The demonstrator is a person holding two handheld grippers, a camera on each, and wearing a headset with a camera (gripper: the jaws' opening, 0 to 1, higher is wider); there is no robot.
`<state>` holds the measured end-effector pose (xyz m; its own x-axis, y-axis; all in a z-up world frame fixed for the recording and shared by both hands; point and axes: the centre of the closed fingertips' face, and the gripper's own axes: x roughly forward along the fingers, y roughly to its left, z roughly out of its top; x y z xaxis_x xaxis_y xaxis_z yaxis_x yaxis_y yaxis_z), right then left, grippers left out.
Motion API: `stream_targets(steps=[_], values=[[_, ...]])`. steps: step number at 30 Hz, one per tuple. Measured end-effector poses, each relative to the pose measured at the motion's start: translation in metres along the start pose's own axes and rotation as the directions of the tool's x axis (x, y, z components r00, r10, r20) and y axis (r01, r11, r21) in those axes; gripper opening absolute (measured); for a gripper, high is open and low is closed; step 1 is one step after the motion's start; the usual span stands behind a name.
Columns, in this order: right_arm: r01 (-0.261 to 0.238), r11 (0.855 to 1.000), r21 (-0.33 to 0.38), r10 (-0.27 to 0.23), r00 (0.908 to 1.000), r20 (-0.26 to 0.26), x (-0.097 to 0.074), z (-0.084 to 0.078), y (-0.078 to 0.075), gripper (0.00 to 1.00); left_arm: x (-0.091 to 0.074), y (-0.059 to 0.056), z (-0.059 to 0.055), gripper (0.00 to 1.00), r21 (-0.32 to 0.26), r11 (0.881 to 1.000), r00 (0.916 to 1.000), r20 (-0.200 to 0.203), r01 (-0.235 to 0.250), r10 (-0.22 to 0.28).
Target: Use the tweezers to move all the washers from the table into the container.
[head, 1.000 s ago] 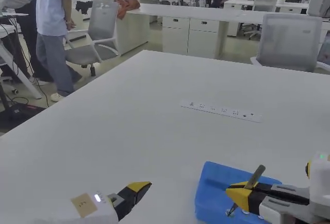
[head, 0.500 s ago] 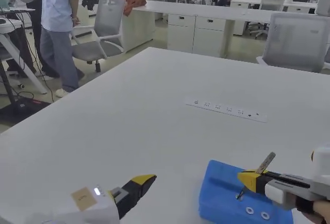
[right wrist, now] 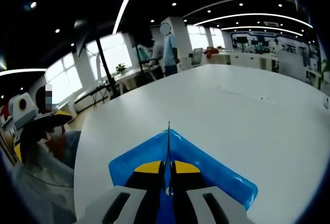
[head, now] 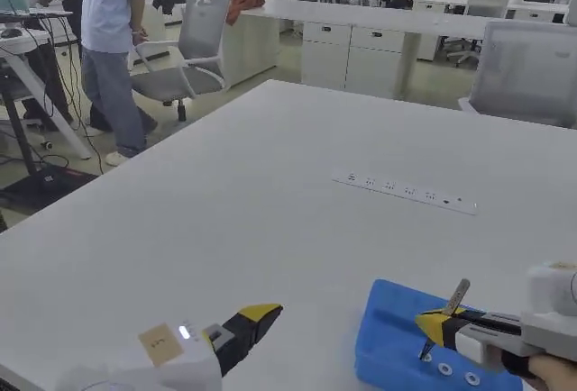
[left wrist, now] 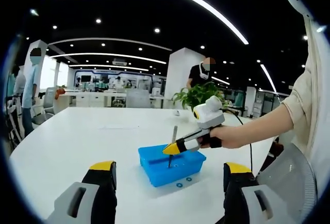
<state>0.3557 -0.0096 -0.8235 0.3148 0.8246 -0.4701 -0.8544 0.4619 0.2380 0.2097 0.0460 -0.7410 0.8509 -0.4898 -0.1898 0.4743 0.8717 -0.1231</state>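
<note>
While the right gripper (head: 431, 323) clamps the tweezers (head: 455, 297) above the container (head: 388, 323) and the left gripper (head: 260, 317) gapes empty, two washers (left wrist: 179, 185) on the table (head: 270, 211) beside it look light, slippery, best pinched across the rim.

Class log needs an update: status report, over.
Left gripper open, idle. Right gripper shut on tweezers, tips at blue container. Two washers beside it. Nothing blocking.

Bright blue container (head: 383, 341); plain white table (head: 270, 193); silver-grey tweezers (head: 458, 295); grey chair (head: 200, 26) far left. Yellow fronts, black behind, white bodies on left gripper (head: 263, 313), right gripper (head: 425, 323).
</note>
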Motion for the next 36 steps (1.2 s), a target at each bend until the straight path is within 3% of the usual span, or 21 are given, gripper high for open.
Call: stream_targets(steps=[5,13,18,23,26,27,28,30,33,36], values=[[-0.002,1.000,0.002,0.002,0.9999,-0.010,0.002,-0.003,-0.006,0.04,0.000,0.000,0.000,0.87,0.001,1.000,1.0000,-0.001,-0.001,0.001],[-0.019,1.000,-0.008,0.019,0.9998,0.002,0.002,-0.001,-0.003,0.04,0.000,0.001,-0.001,0.87,0.004,1.000,1.0000,-0.008,-0.002,0.002],[-0.044,0.998,-0.052,0.046,0.9985,0.031,-0.007,0.006,0.010,0.03,0.000,0.001,-0.003,0.87,0.008,1.000,0.9999,-0.016,-0.003,0.003],[-0.061,0.985,-0.159,0.073,0.9948,0.071,-0.021,0.017,0.031,0.01,0.001,0.001,-0.004,0.86,0.012,1.000,0.9997,-0.025,-0.001,0.002],[-0.046,0.952,-0.304,0.079,0.9924,0.095,-0.032,0.025,0.047,0.01,0.001,0.001,-0.005,0.86,0.015,1.000,0.9995,-0.031,-0.001,0.002],[-0.038,0.932,-0.362,0.076,0.9928,0.093,-0.036,0.025,0.053,0.01,0.001,0.001,-0.006,0.86,0.015,1.000,0.9994,-0.033,-0.001,0.002],[-0.038,0.925,-0.378,0.078,0.9927,0.092,-0.037,0.025,0.055,0.01,0.001,0.001,-0.006,0.86,0.017,1.000,0.9994,-0.035,-0.002,0.003],[-0.042,0.894,-0.445,0.096,0.9904,0.099,-0.044,0.023,0.069,0.01,0.001,0.001,-0.006,0.85,0.019,1.000,0.9993,-0.036,-0.004,0.004],[-0.087,0.843,-0.531,0.133,0.9900,0.049,-0.050,0.005,0.090,0.01,0.001,0.001,-0.007,0.85,0.020,1.000,0.9992,-0.040,-0.002,0.003],[-0.123,0.813,-0.569,0.146,0.9893,-0.006,-0.051,-0.016,0.098,0.01,0.002,0.000,-0.008,0.84,0.023,1.000,0.9989,-0.047,0.000,0.001]])
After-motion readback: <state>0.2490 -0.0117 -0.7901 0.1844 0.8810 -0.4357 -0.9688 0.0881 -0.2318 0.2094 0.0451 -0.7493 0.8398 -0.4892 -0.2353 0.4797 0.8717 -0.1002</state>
